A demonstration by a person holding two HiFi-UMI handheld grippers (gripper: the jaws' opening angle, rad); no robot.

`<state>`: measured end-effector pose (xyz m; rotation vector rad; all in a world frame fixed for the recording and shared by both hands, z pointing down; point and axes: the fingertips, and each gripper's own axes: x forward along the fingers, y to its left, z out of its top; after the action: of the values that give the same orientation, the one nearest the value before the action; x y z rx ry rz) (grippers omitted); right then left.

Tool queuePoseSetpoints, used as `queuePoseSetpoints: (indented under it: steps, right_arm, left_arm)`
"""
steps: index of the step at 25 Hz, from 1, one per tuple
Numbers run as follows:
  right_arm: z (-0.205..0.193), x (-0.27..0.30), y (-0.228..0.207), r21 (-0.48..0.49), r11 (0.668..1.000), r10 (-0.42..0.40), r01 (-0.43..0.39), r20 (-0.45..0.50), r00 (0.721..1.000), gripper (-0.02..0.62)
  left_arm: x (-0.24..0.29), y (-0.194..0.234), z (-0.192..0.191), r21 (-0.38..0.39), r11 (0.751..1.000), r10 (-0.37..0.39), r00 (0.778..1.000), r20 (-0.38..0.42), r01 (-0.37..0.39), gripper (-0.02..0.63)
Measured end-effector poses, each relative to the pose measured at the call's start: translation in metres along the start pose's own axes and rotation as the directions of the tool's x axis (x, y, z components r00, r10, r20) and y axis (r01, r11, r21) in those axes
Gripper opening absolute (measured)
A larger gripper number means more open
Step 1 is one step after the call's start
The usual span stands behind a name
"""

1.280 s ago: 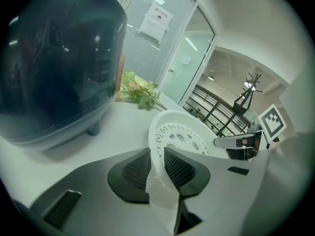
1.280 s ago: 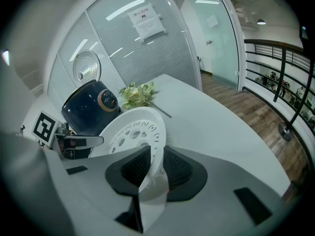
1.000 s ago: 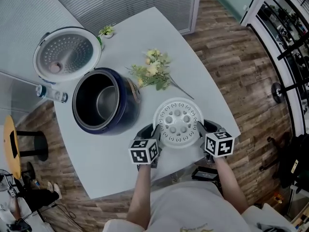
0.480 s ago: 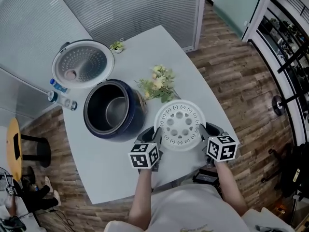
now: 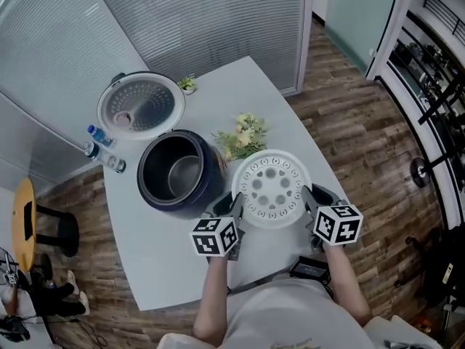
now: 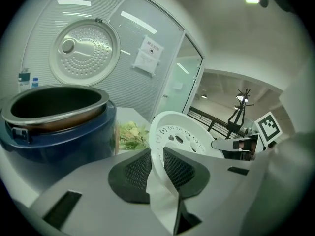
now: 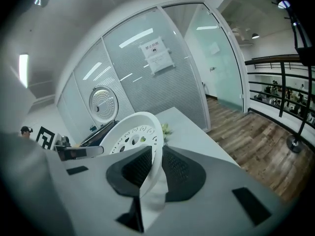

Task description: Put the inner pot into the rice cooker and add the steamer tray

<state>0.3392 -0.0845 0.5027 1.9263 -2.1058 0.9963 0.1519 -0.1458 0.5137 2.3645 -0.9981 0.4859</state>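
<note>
Held up off the surface [image 5: 160, 260] by its rim: white steamer tray [image 5: 272, 187], pinched by left tool [image 5: 232, 206] and right tool [image 5: 312, 201], right jaws just closing tighter on that rim. Beyond the left tool, blue rice cooker [image 5: 209, 187], inner pot [image 5: 182, 171] inside.

1 cooker [image 5: 168, 206] | 1 tray [image 5: 271, 189] | 2 btls [image 5: 98, 135] [image 5: 107, 158] | 1 bouquet [image 5: 243, 138] | 1 plant [image 5: 187, 84] | 2 claws [image 5: 235, 202] [image 5: 312, 197]
</note>
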Motion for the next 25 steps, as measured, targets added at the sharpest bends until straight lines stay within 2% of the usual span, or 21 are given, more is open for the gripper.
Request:
queuePoseSetpoints:
  steps: [8,14,25]
  right_arm:
    - [0.026,-0.01,0.016,0.018,0.998,0.052,-0.053,0.073,0.996,0.067]
    - [0.052,-0.008,0.037,0.041,0.992,0.11,-0.116,0.133,0.985,0.06]
    - [0.076,0.007,0.09,0.009,0.972,0.233,-0.237,0.148,0.961,0.057]
  left_arm:
    - [-0.022,-0.005,0.023,0.008,1.0,0.021,0.997,0.074,-0.022,0.081]
    - [-0.04,0.003,0.045,-0.02,0.999,0.038,0.99,0.137,-0.036,0.078]
    - [-0.086,0.031,0.064,-0.081,0.991,0.121,0.973,0.196,-0.107,0.078]
